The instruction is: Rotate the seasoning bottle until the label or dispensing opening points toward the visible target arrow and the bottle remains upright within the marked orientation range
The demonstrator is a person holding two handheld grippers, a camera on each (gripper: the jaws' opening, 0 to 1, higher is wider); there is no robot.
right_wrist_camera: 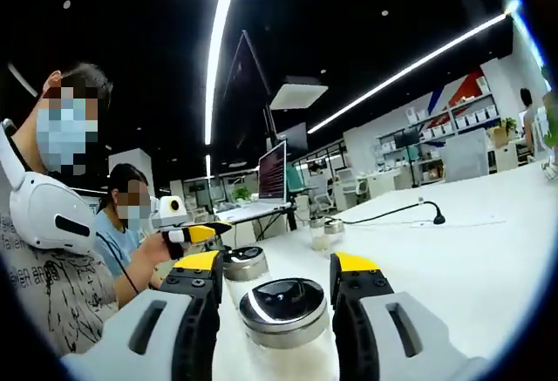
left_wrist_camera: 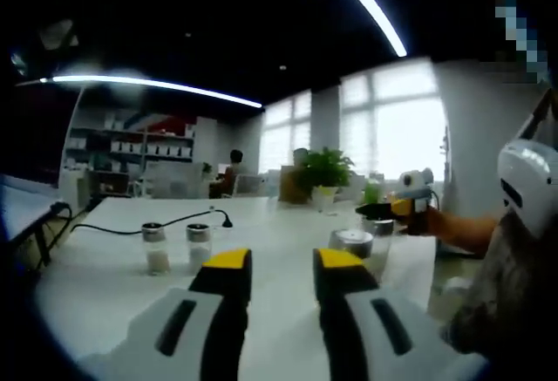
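A seasoning bottle (right_wrist_camera: 283,313) with a metal lid stands upright between the jaws of my right gripper (right_wrist_camera: 277,263). The jaws are spread wide on either side of the lid, and a small gap shows on the left. A second bottle (right_wrist_camera: 245,263) stands just behind it. In the left gripper view these two bottles (left_wrist_camera: 353,241) sit at the right, with the right gripper (left_wrist_camera: 384,211) hovering by them. My left gripper (left_wrist_camera: 283,261) is open with nothing between its jaws, and it also appears in the right gripper view as the left gripper (right_wrist_camera: 199,234), held in a hand. Two more bottles (left_wrist_camera: 155,248) (left_wrist_camera: 198,245) stand farther left.
The white table (left_wrist_camera: 279,220) carries a black cable (left_wrist_camera: 174,222) and a potted plant (left_wrist_camera: 324,172) at its far end. A monitor (right_wrist_camera: 272,172) stands beyond the bottles. A person wearing a white headset (right_wrist_camera: 44,211) is at the table's edge, and another person sits behind.
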